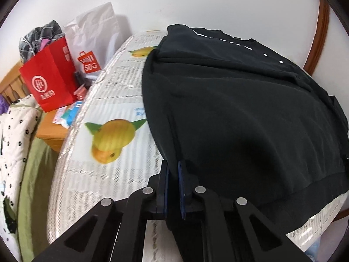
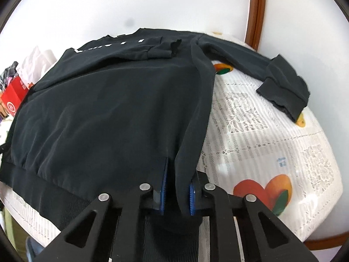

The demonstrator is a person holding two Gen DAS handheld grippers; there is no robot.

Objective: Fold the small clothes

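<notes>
left gripper (image 1: 173, 167) pinches the black sweatshirt (image 1: 240, 109) hem at 6 o'clock; right gripper (image 2: 177, 170) clamps its side fold, sleeve (image 2: 281, 91) at 2 o'clock.

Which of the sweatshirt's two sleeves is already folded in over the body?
The sleeve lying across the chest below the white print on the black sweatshirt is folded in. The other sleeve stretches out over the lace tablecloth.
</notes>
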